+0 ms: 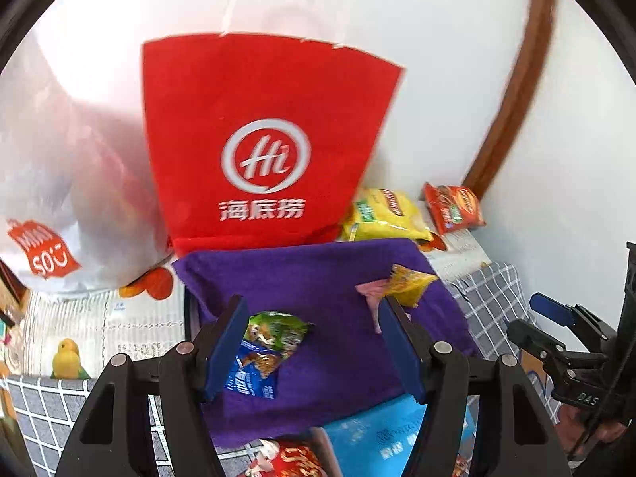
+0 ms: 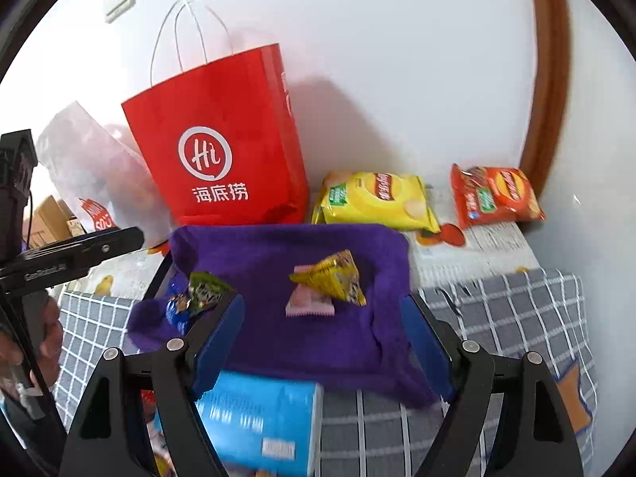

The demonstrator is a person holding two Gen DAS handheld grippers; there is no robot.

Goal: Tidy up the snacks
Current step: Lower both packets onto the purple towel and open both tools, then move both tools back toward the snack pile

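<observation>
A tray lined with purple cloth (image 1: 318,270) (image 2: 278,246) holds small snack packets. In the left wrist view a green and blue packet (image 1: 274,342) lies on the cloth beside the left pad. My left gripper (image 1: 311,304) hovers open above the tray with nothing pressed between its pads. A yellow packet (image 1: 409,284) (image 2: 334,278) rests on a pink one (image 1: 371,298) (image 2: 310,304) further right. My right gripper (image 2: 322,300) is open over the tray's near side, empty. The green packet (image 2: 206,290) and a blue one (image 2: 179,308) sit at the tray's left.
A red paper bag (image 1: 262,139) (image 2: 222,147) stands behind the tray against the wall, a clear plastic bag (image 2: 91,167) to its left. Yellow chips (image 2: 377,198) and red chips (image 2: 493,194) lie at the back right. A blue box (image 2: 258,425) lies in front on the checked cloth (image 2: 516,318).
</observation>
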